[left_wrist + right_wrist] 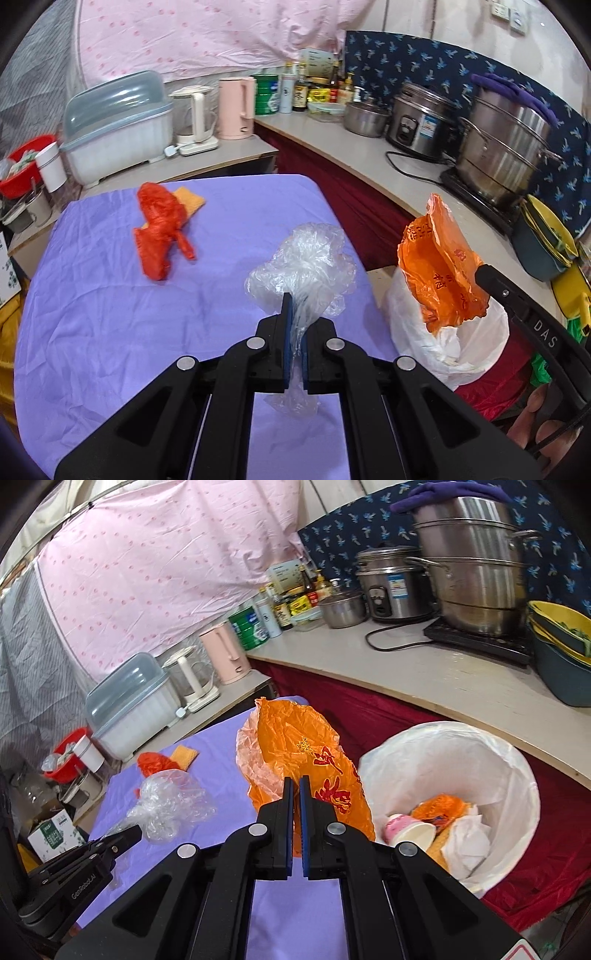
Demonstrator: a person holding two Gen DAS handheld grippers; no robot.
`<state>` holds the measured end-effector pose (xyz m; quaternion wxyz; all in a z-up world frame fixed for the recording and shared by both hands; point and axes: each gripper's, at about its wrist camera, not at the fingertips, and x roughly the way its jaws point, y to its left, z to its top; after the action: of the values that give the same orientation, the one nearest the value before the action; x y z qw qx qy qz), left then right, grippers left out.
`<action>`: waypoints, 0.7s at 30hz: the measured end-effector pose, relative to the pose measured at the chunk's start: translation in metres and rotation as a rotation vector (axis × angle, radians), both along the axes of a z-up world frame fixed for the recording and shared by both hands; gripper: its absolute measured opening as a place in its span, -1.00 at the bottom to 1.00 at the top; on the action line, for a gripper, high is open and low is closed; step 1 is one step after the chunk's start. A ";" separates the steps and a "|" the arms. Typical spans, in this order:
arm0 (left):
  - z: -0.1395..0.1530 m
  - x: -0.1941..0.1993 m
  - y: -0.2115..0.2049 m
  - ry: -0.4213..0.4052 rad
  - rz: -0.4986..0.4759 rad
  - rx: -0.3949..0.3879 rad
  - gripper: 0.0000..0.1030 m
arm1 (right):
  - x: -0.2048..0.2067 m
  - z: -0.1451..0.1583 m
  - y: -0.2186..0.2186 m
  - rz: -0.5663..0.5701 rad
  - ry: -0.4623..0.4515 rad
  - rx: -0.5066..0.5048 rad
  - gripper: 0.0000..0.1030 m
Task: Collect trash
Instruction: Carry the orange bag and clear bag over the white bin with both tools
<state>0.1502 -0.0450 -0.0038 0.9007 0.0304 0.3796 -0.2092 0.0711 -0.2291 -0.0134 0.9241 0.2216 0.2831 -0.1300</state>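
Observation:
My left gripper is shut on a crumpled clear plastic bag and holds it above the purple tablecloth. My right gripper is shut on an orange plastic bag with red print, held up beside the white-lined trash bin. In the left wrist view the orange bag hangs over the bin's rim. A crumpled red plastic bag lies on the cloth at the far left, partly over a yellow sponge. The bin holds cups, paper and orange scraps.
A counter curves behind the table with a rice cooker, a steel steamer pot on a hob, bottles, two kettles and a dish box. Stacked bowls stand at the right. A red cloth hangs below the counter.

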 end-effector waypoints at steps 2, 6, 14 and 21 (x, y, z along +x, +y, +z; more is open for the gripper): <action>0.000 -0.004 -0.018 -0.002 -0.026 0.008 -0.94 | -0.008 -0.002 -0.014 -0.025 -0.001 0.007 -0.93; 0.000 -0.014 -0.049 -0.004 -0.079 0.020 -0.94 | -0.024 -0.009 -0.042 -0.076 0.002 0.027 -0.93; -0.009 -0.028 -0.107 0.015 -0.183 0.046 -0.93 | -0.053 -0.025 -0.085 -0.161 0.016 0.058 -0.93; -0.016 -0.038 -0.151 0.026 -0.269 0.061 -0.93 | -0.070 -0.038 -0.114 -0.216 0.026 0.083 -0.93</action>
<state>0.1127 -0.1955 -0.0196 0.8582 0.1055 0.3900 -0.3168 0.0011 -0.3432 -0.0513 0.8909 0.2871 0.2748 -0.2197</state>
